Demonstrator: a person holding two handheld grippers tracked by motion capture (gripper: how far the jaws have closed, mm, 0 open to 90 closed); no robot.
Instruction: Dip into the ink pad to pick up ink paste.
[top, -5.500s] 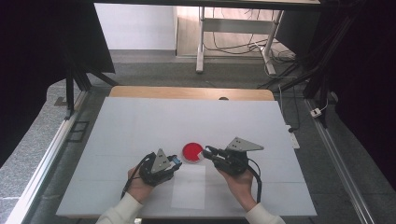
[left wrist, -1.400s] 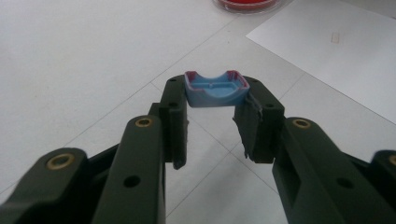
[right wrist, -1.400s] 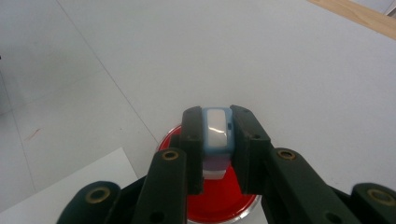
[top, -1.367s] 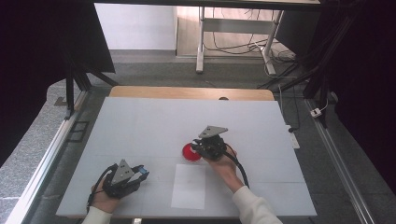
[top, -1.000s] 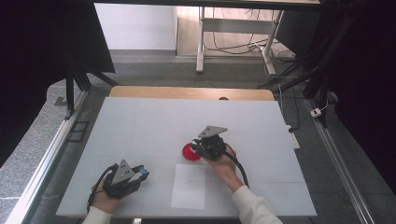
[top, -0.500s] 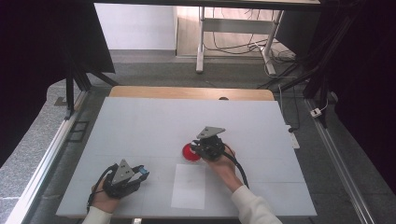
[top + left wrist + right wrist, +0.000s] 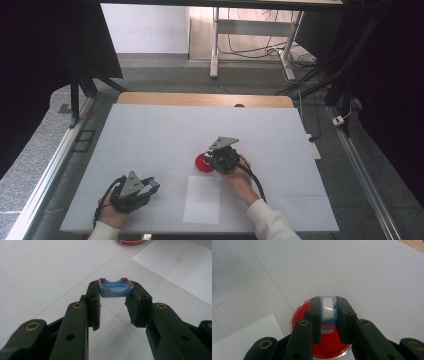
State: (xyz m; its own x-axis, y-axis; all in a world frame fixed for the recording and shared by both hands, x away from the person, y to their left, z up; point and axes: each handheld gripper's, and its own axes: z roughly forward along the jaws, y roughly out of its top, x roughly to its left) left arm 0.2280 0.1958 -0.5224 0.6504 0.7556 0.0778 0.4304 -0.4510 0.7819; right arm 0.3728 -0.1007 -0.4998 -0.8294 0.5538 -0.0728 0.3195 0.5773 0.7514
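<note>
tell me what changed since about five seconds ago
The left gripper, holding a blue piece, drew back from the red dish toward the table's near left. The right gripper, clamping a blue-and-white piece, came over the dish. Dish and paper sheet stayed put.

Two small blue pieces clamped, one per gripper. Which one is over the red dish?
The blue-and-white piece in the right gripper, above the red dish. The left gripper's blue tray piece hangs over bare table.

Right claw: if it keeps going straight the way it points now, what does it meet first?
Probably the red dish, right below the right claw and the small pale block it grips; how much gap remains is unclear.
</note>
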